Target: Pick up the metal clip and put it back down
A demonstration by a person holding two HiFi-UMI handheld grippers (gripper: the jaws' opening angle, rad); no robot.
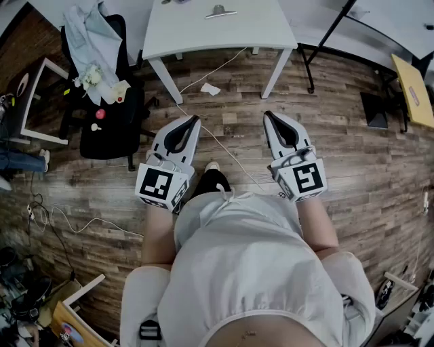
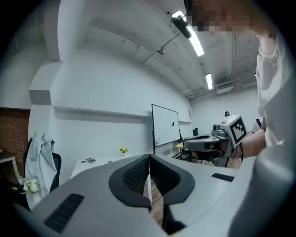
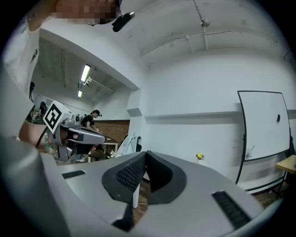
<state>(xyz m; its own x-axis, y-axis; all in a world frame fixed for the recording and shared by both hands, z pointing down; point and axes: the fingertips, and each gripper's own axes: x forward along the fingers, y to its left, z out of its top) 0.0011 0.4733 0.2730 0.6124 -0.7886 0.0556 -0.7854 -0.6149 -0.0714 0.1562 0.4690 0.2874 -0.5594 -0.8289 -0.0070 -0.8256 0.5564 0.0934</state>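
Shirt (image 1: 251,271) nearest; L gripper (image 1: 194,120), R gripper (image 1: 267,115) both closed, empty. Metal clip (image 1: 220,11) sits on white table (image 1: 203,34), well ahead. We judge it light, stiff, slick: pinch its raised part.

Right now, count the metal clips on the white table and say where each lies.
1. The metal clip lies on the white table, midway across, near the picture's top edge. The table runs out of frame there, so others may be hidden.
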